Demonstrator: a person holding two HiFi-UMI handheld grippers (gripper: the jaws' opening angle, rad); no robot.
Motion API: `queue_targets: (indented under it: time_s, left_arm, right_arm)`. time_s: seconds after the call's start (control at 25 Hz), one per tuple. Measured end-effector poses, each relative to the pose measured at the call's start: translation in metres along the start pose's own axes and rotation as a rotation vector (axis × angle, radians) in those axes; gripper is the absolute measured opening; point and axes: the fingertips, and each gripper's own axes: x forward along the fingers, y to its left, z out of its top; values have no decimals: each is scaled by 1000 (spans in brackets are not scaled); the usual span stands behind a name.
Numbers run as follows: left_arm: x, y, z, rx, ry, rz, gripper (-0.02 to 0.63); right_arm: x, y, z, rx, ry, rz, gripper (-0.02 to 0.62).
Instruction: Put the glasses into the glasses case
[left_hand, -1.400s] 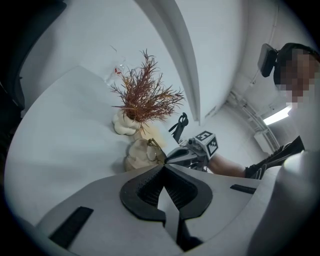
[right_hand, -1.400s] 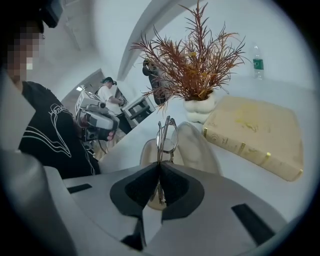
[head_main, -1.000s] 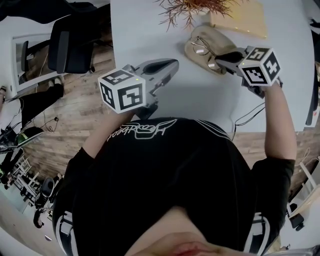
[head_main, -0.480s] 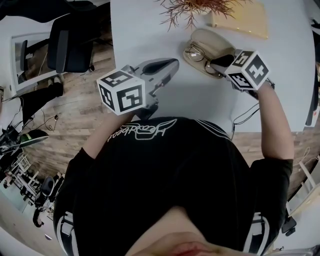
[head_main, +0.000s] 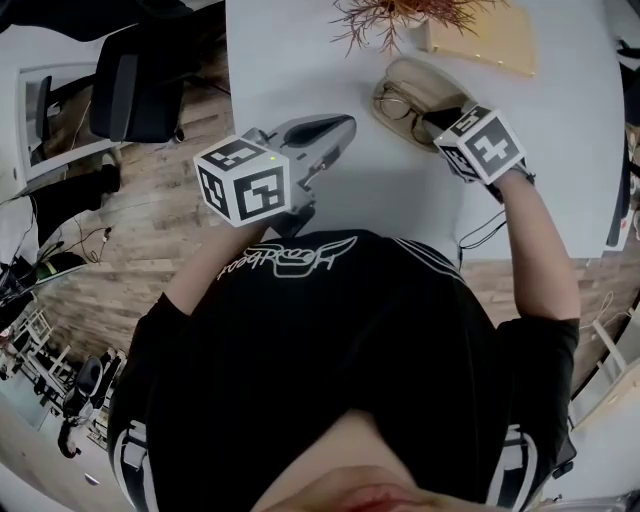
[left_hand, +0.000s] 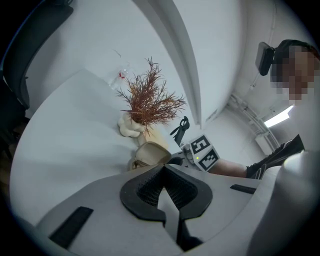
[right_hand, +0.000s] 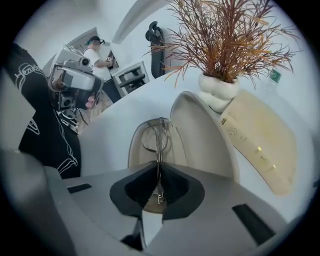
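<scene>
An open beige glasses case (head_main: 432, 75) lies on the white table (head_main: 300, 60), its lid (right_hand: 197, 131) tipped back. Thin metal-framed glasses (head_main: 398, 104) rest folded in the case's base (right_hand: 134, 145). My right gripper (head_main: 432, 120) points steeply down at the case and is shut on the near end of the glasses (right_hand: 156, 136). My left gripper (head_main: 343, 127) hovers over the table's front left, shut with nothing in it. From the left gripper view, the case (left_hand: 150, 154) lies beyond the left gripper (left_hand: 162, 168), with the right gripper's marker cube (left_hand: 203, 152) beside it.
A dried plant in a white vase (right_hand: 217, 92) stands just behind the case. A flat cream pouch (head_main: 490, 40) lies at the back right. An office chair (head_main: 130, 95) stands off the table's left edge. A cable (head_main: 485, 228) hangs at the front edge.
My right gripper has moved left and down with the glasses and tipped steeper, bringing them into the case's base. The left gripper has stayed put.
</scene>
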Motion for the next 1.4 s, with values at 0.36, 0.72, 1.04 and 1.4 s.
queue_targets:
  time_s: [0.36,0.72,1.04,1.4]
  left_arm:
    - [-9,-3,-8,0,-15,-26,8]
    - [-31,-2,-10,-16,-27,-21,8]
    - [-41,-6,-18,-16,-31,-25,8]
    - [-61,-16,-24,5,-49,-28,8]
  right_arm:
    - [7,-6,-2,-4,-35,-169,20]
    - [-4,-9,-1,84,-110,-214,102]
    - [-15,-18,1,144,-195,-287,138]
    - [-50,-12,17,141,-333,-417,149]
